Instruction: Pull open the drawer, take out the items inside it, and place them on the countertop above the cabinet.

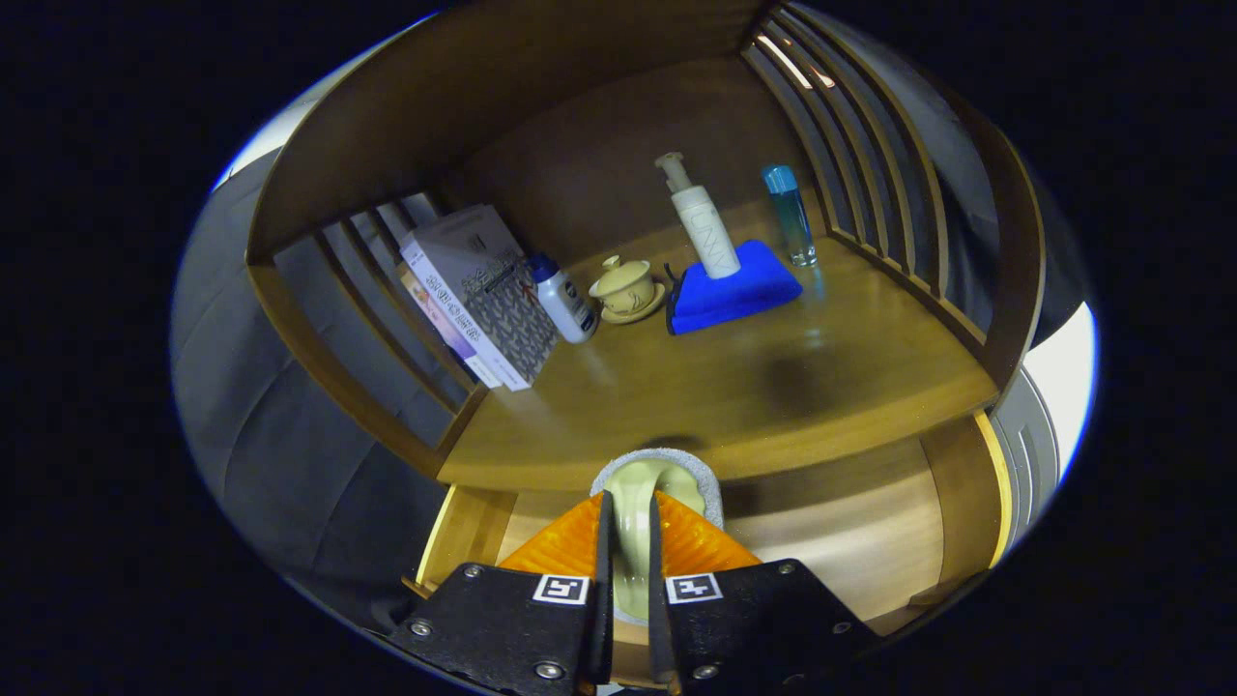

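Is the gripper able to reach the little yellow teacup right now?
Probably not yet. The gripper is shut on a pale green dish over the open drawer. The teacup sits far beyond, across bare countertop.

Dim, warm light falls from above onto the counter (773,387), leaving a soft glare patch and a blurred dark shadow ahead of the tool (628,541). The cup (633,512) clamped between its fingers looks slightly soft. Fisheye bending curves the shelf slats (850,145) beyond.

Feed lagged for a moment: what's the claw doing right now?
Claw: closed on a pale green cup, held over the open drawer.
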